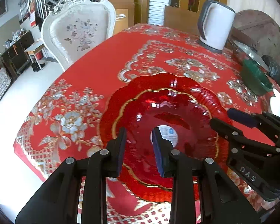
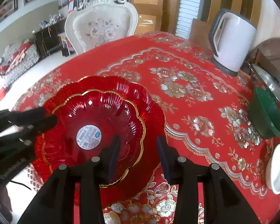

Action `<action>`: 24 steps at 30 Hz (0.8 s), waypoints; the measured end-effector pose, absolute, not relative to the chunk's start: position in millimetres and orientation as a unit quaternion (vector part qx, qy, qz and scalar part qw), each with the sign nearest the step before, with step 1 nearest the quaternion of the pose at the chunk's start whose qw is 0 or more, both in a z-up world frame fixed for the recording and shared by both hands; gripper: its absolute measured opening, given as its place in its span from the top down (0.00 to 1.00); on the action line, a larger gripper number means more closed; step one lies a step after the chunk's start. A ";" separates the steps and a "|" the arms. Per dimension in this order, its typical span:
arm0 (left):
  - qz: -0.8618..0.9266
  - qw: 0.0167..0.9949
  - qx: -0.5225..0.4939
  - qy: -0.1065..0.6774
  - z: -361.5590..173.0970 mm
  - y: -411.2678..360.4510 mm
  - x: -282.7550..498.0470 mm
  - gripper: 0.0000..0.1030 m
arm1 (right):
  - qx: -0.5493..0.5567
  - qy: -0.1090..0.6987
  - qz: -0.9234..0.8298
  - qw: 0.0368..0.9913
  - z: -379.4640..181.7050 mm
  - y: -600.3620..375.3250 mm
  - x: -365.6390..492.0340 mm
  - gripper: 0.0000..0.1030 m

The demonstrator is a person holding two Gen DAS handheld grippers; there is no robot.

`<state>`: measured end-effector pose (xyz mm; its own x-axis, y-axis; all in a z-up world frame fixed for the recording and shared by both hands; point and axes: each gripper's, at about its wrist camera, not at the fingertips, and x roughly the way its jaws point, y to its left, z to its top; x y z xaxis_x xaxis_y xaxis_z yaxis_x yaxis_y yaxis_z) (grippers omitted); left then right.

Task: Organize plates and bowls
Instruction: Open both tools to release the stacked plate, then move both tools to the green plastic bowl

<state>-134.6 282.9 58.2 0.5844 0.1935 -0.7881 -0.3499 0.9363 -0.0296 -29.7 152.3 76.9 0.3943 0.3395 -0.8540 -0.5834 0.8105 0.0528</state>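
Note:
A smaller red glass plate (image 1: 177, 112) (image 2: 106, 112) with a gold scalloped rim and a white sticker lies nested on a larger red plate (image 1: 149, 82) (image 2: 121, 84) on the red tablecloth. My left gripper (image 1: 139, 132) (image 2: 49, 115) straddles the small plate's left rim, one finger outside and one inside, and appears shut on it. My right gripper (image 2: 138, 138) (image 1: 222, 116) stands over the opposite rim. The gold edge passes between its fingers, but the pads are clear of it, so it is open.
A white electric kettle (image 2: 231, 41) stands at the far right of the table. A green bowl (image 2: 267, 112), a metal lid (image 2: 268, 82) and a white dish (image 2: 278, 168) sit along the right edge. An ornate white chair (image 2: 102, 24) faces the far side. The table edge drops off at the left.

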 end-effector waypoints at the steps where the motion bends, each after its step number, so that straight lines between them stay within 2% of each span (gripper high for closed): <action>1: 0.150 0.886 -0.091 0.429 58.7 280.1 -133.2 0.73 | -0.126 0.471 0.278 0.827 79.5 149.4 -30.3 0.60; 8: 0.110 0.896 -0.093 0.419 68.8 246.0 -114.4 0.70 | -0.082 0.466 0.254 0.843 93.4 108.2 -18.3 0.60; 10: 0.098 0.901 -0.088 0.414 72.9 233.5 -107.6 0.49 | -0.067 0.466 0.244 0.848 95.3 93.9 -12.3 0.60; 11: 0.092 0.903 -0.085 0.410 74.9 227.0 -103.6 0.46 | -0.060 0.467 0.237 0.850 96.0 85.3 -7.9 0.60; 20: 0.046 0.915 -0.042 0.398 93.3 163.9 -58.4 0.45 | -0.013 0.469 0.184 0.864 103.1 14.3 21.5 0.58; 24: 0.027 0.919 -0.037 0.392 99.7 140.3 -41.1 0.45 | 0.001 0.464 0.160 0.871 109.3 -15.7 33.6 0.51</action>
